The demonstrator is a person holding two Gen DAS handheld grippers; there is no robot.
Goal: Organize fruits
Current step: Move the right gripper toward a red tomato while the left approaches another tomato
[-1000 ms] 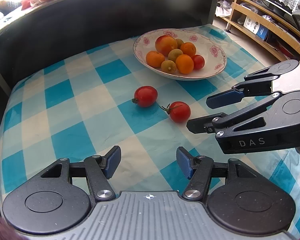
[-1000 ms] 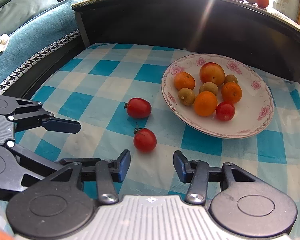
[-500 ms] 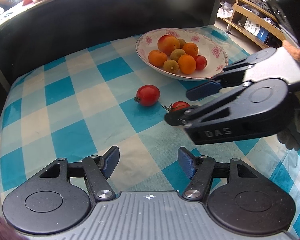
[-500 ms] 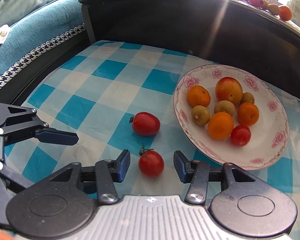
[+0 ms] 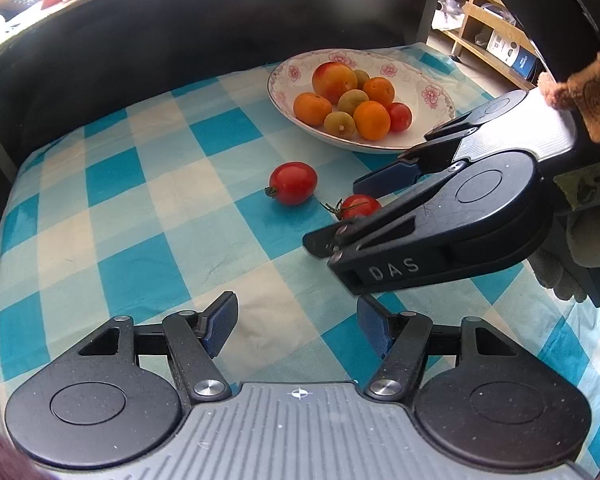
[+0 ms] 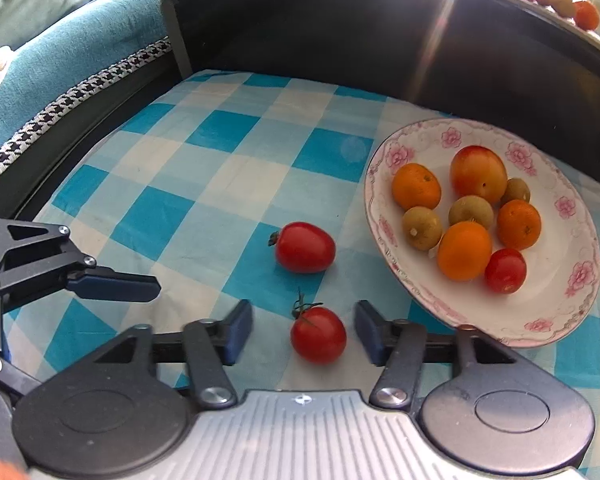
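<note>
Now the right gripper [image 6: 303,332] sits with jaws spread around the stemmed tomato [image 6: 318,334] on the checked cloth [image 6: 220,168], so a gentle, centred squeeze should avoid bruising or rolling it. Left gripper [image 5: 296,322] waits nearby, jaws spread and empty. Far right, the floral plate [image 6: 572,312] holds oranges, small green fruits, a peach-coloured one and a tomato; another tomato [image 6: 305,247] lies loose beside it.

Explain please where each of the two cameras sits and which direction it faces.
Left wrist: sits on the left gripper, faces across the checked cloth toward the plate; its own open fingers show, with the right gripper entering from the right.
Right wrist: sits on the right gripper, faces the stemmed tomato between its open fingers.
Shared: both tomatoes, plate, cloth.
</note>
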